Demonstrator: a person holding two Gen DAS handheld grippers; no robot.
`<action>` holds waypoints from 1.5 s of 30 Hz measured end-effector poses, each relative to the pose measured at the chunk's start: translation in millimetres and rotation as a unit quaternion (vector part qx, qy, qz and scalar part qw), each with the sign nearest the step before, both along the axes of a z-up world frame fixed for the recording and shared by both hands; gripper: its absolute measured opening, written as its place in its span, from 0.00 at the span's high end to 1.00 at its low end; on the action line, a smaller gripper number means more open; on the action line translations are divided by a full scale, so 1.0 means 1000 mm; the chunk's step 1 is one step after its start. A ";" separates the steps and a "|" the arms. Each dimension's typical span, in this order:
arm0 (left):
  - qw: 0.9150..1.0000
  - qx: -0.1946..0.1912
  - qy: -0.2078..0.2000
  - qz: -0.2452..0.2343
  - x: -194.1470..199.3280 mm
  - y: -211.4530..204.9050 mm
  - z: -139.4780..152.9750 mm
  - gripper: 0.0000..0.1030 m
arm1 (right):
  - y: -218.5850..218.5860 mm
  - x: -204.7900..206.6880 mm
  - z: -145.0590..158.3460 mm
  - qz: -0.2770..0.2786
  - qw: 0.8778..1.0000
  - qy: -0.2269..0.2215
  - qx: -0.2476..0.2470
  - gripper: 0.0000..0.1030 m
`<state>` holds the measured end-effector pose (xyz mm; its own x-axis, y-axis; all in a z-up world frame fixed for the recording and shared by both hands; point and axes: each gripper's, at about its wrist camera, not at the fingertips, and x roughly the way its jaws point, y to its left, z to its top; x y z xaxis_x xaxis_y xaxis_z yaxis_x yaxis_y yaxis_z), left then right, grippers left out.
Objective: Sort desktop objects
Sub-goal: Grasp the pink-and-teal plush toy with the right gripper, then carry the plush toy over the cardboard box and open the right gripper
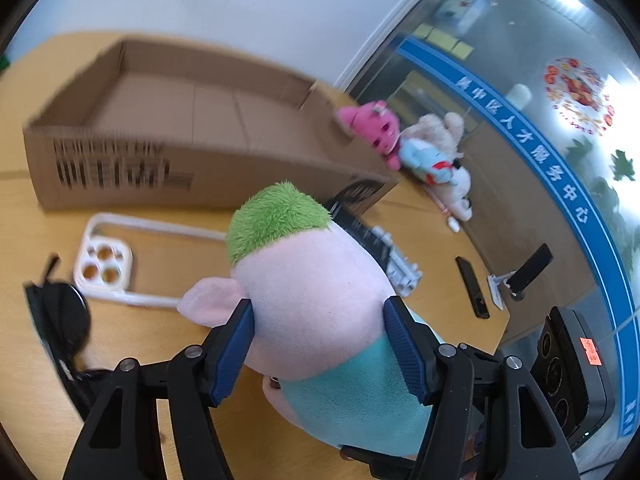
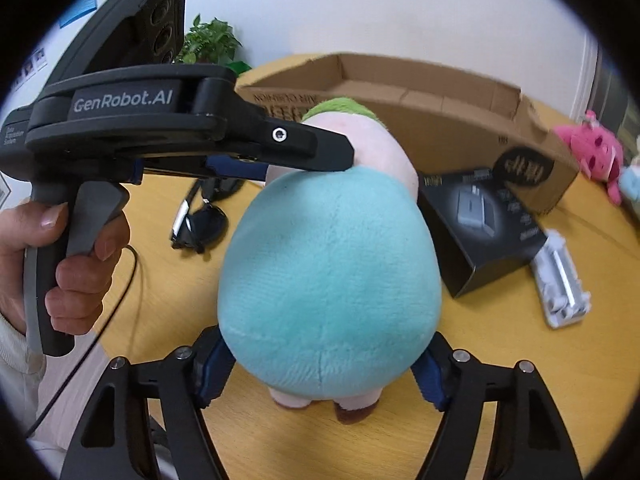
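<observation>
Plush doll (image 1: 320,292), green-haired, teal-bodied: head pinched between left gripper (image 1: 320,344) jaws; right gripper (image 2: 320,376) jaws clasp its lower body. Cardboard box (image 1: 192,120) behind.

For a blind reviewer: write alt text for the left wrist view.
The left gripper clamps the pink head of a green-haired plush toy above a wooden table. Behind stand an open cardboard box, a white phone case, sunglasses and more plush toys.

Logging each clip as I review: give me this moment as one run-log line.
stage: carrying | held: plush doll | left gripper: clamps head | right gripper: clamps lower body | cardboard box: open, ahead
</observation>
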<state>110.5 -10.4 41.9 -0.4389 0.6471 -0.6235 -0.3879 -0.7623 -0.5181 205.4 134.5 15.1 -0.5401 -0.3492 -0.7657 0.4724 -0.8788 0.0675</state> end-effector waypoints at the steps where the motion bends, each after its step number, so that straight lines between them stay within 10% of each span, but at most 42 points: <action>1: 1.000 0.002 0.015 0.001 0.003 -0.003 0.012 0.39 | -0.002 0.000 0.005 0.000 1.000 0.008 0.000 0.27; 19: 0.982 0.004 0.189 -0.026 -0.050 -0.027 0.184 0.39 | -0.023 -0.046 0.149 -0.025 0.982 0.190 -0.008 0.27; 45: 0.983 -0.026 0.181 0.003 -0.252 -0.083 0.196 0.39 | -0.083 -0.231 0.162 -0.007 0.984 0.177 -0.035 0.28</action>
<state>-141.1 -92.9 238.2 -0.6411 0.6158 -0.4580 -0.5356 -0.7865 -0.3076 -26.0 51.8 176.8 -0.7742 -0.3842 -0.5030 0.4648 -0.8845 -0.0396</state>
